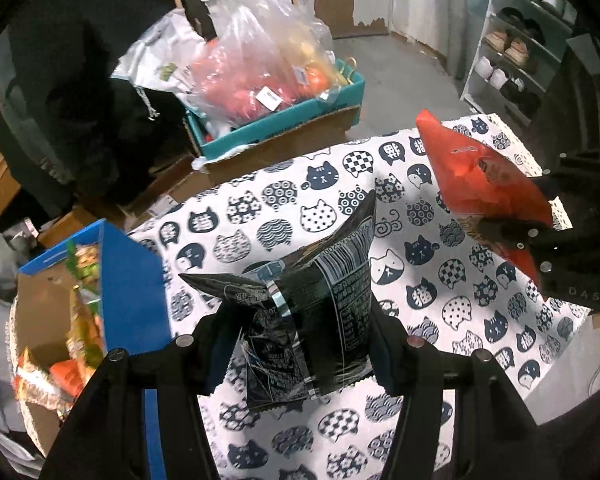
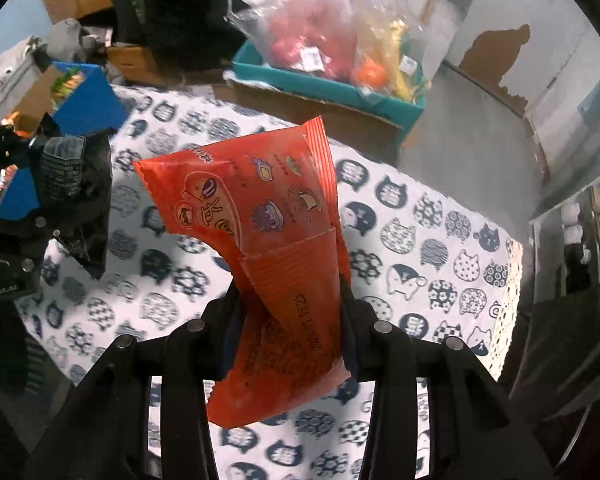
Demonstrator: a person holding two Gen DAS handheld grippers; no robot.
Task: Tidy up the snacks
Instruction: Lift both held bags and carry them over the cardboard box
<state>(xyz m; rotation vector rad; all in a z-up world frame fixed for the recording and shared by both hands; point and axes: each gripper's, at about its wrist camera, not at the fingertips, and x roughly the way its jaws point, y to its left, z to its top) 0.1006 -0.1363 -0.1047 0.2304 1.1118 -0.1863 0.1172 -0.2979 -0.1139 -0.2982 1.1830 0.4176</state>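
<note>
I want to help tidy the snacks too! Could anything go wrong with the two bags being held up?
The crinkly black foil snack bag is pinched only near its lower end by the left gripper, so it could slip. The floppy orange-red plastic snack packet in the right gripper bends over and might slide out onto the cat-print tablecloth.

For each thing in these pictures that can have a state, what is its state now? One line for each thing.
Left hand-held gripper: shut on the black snack bag.
Right hand-held gripper: shut on the orange snack bag.
Black snack bag: held up, off the cat-print cloth.
Orange snack bag: held up, sealed, crumpled at the grip.
Blue box: open, snacks inside.
Teal box: open, holds a clear plastic bag.
</note>
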